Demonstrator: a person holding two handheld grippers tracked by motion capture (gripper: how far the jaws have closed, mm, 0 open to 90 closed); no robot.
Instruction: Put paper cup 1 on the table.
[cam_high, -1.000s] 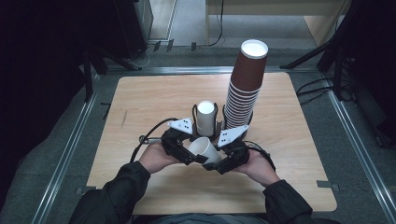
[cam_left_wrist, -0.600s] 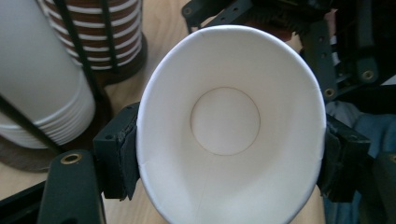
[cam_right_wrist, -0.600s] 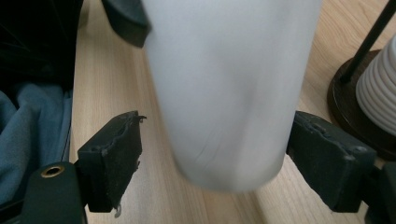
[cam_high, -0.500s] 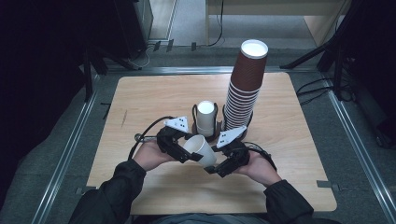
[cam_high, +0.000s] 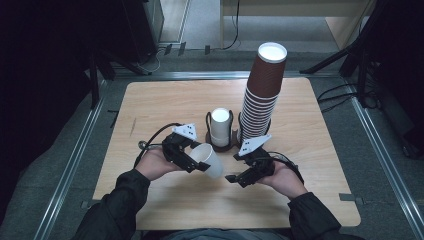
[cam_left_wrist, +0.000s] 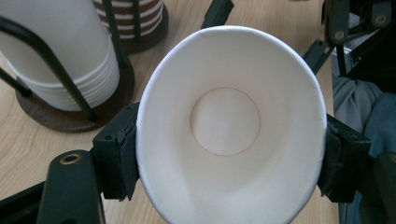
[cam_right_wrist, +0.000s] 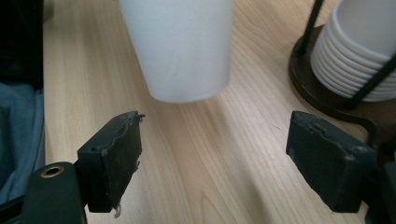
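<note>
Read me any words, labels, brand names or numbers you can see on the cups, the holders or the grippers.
No text can be read anywhere.
White cup in the left hand-held gripper: plain inside and out.
Brown cup stack: plain brown sides with white rims, no print.
White cup stack in its holder: blank.
Right hand-held gripper, jaws open: no markings show.

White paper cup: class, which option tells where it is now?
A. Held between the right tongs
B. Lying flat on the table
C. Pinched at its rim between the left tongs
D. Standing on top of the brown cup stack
C: in the left gripper view the white paper cup sits squeezed between the pads of the left tongs, while the right tongs stand open and empty.
</note>
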